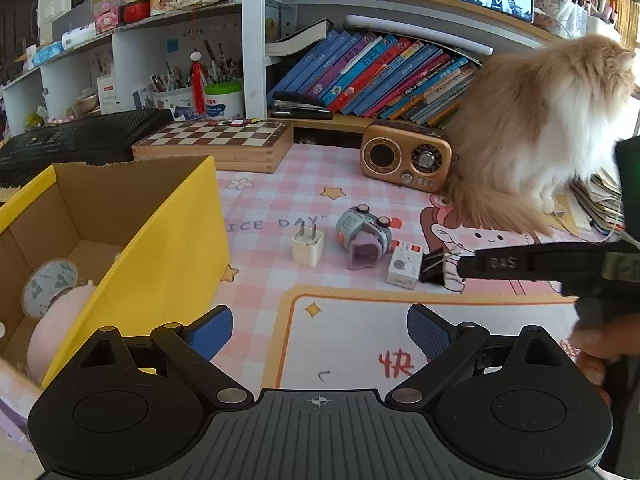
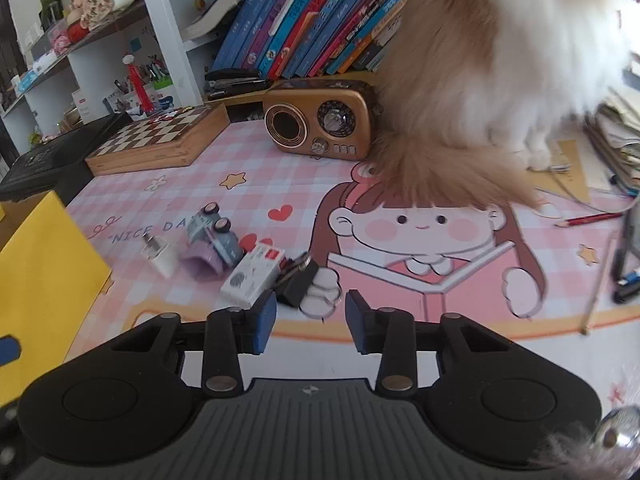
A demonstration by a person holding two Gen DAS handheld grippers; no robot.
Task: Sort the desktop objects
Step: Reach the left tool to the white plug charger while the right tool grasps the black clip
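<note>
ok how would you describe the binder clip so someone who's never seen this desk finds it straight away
Start at the pink checked desk mat with the cartoon girl printed on it. A short row of small things lies on it right of the yellow box: white plug, toy car, small white box. The binder clip ends that row, touching the white box; it alone is black with wire handles.

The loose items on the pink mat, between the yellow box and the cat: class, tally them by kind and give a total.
White charger plug: 1
Toy car: 1
Small white box: 1
Black binder clip: 1
Total: 4
</note>
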